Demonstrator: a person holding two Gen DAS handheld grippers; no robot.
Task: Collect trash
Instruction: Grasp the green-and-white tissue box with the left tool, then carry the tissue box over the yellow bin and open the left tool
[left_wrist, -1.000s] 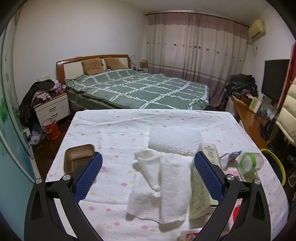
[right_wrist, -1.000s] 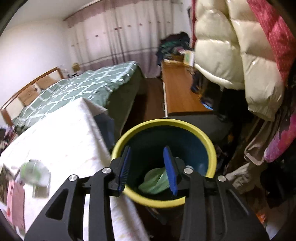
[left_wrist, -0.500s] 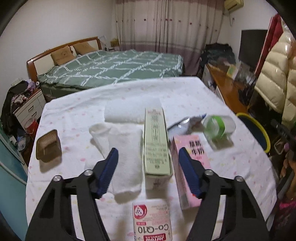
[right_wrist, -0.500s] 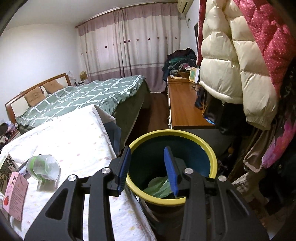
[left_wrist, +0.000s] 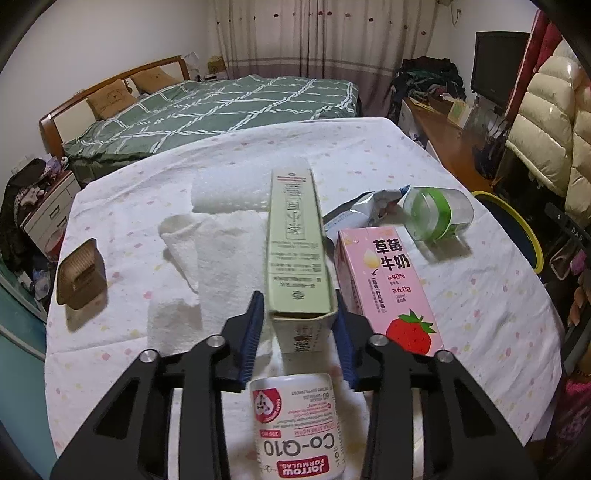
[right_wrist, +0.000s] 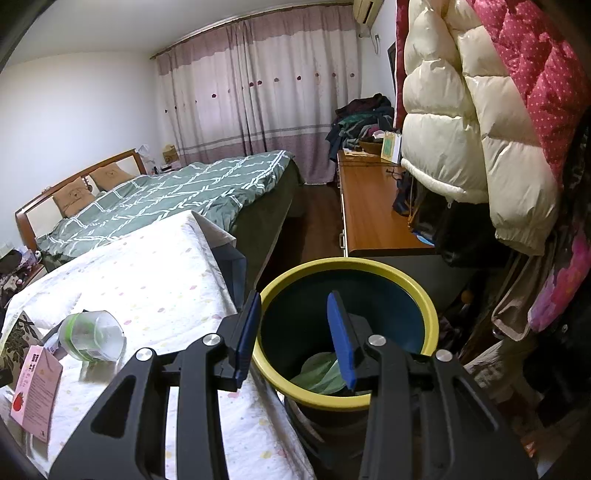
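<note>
Cardboard makes up most of what lies on the tabletop (left_wrist: 369, 147): a long pale-green carton (left_wrist: 295, 236) stretches away from the camera, its open near end sitting between the blue pads of the left tongs (left_wrist: 298, 334), which stand apart on either side of it and seem just short of touching its walls. That carton looks empty and light, stiff along its length but easy to crush at the open mouth, so a hold slightly further up, across the narrow width where the walls support each other, would probably serve best. Just beside it lie a pink strawberry-milk box (left_wrist: 388, 284), a Co-Q10 bottle (left_wrist: 297, 428) under the tongs, a soft white paper towel (left_wrist: 207, 258), a crumpled foil wrapper (left_wrist: 365, 210), a clear cup with a green band (left_wrist: 436, 214) on its side, and a brown plastic tray (left_wrist: 79, 275) well apart. The right tongs (right_wrist: 293, 332) hang apart and empty over the yellow-rimmed bin (right_wrist: 424, 306), which has something green at the bottom.
</note>
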